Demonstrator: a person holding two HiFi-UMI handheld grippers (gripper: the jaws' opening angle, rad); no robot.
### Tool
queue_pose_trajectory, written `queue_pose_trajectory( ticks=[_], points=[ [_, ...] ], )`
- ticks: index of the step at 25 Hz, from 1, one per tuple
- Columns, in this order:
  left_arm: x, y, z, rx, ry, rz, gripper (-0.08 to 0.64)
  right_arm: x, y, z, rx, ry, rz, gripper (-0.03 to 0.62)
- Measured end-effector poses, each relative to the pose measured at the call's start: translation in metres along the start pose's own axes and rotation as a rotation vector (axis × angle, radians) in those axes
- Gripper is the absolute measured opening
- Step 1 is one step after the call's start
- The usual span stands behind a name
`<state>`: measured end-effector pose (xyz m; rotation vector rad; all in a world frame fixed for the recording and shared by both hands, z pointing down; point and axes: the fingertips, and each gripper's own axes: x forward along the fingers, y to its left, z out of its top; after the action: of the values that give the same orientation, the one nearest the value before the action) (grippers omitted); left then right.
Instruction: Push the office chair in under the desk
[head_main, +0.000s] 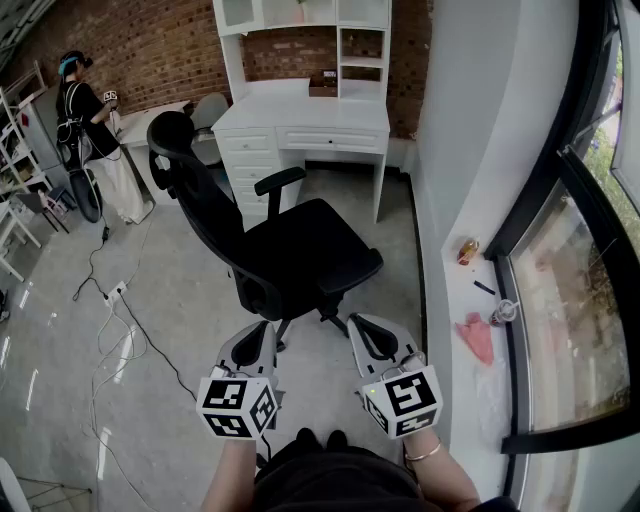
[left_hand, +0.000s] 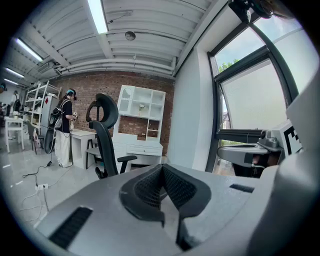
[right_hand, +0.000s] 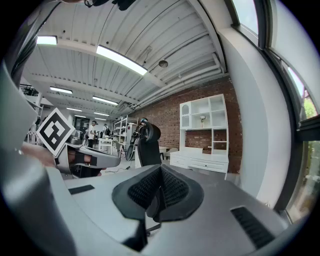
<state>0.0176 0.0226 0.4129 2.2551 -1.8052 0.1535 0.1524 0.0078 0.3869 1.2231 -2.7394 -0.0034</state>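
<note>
Both closed, seemingly level: left claw (head_main: 262, 332); right claw (head_main: 362, 325)

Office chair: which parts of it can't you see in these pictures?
- Head view: the office chair hides most of its wheeled base under its own seat.
- Left gripper view: the shut left gripper covers most of the seat.
- Right gripper view: the shut right gripper hides nearly everything below the backrest.
</note>
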Motion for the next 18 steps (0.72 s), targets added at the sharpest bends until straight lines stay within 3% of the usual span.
queue_pose_trajectory(
  ticks=[8,18],
  points=[
    [-0.002,-0.005,-0.002,0.014,0.001,0.006,0.009,-0.002,-0.009,-0.021,0.083,0.045,-0.025,0.005],
    [-0.016,0.031,-0.010,0.011,0.018,0.130,0.009,0.009,0.019,-0.033,0.077,0.059,0.098,0.006]
  ],
)
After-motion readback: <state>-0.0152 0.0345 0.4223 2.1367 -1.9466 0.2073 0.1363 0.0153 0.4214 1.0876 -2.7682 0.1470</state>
